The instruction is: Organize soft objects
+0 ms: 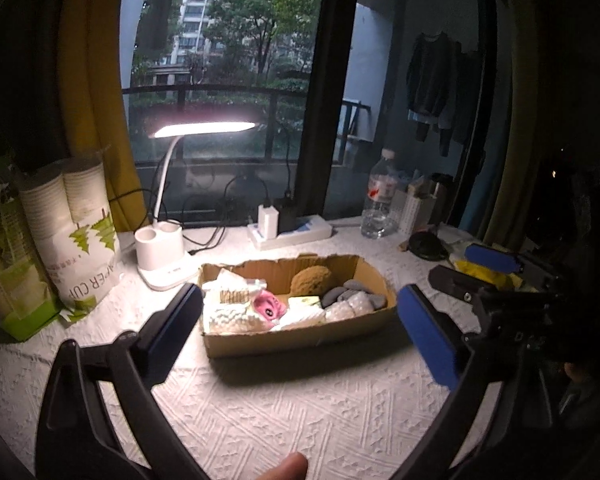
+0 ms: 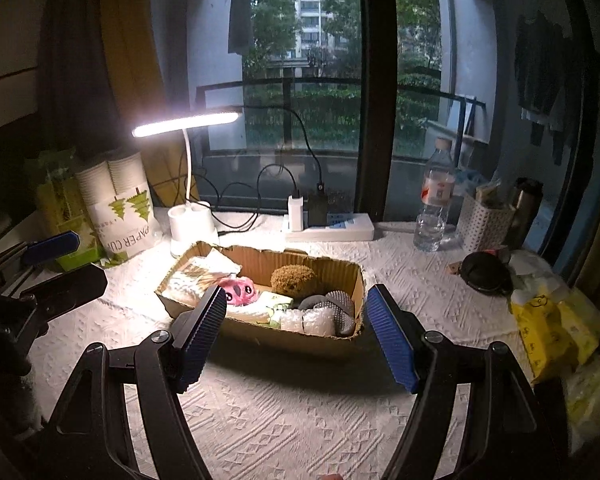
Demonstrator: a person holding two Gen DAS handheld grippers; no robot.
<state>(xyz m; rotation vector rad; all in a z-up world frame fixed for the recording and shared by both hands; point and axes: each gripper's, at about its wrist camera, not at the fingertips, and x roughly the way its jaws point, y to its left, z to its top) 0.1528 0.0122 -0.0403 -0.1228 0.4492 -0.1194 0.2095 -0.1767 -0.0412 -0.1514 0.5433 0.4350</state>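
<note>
Both grippers, left gripper (image 1: 300, 316) and right gripper (image 2: 294, 332), hang spread and empty just before the cardboard box (image 2: 284, 342) of soft things, its long axis crosswise, neither plainly nearer.

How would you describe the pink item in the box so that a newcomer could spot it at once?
Start at the lit white desk lamp by the window; in front of its base sits an open brown cardboard box on the white textured tablecloth. Near the box's middle lies a small pink plush toy with dark eye spots. It is the only pink thing among white packets, a round brown sponge-like ball and grey socks.
</note>
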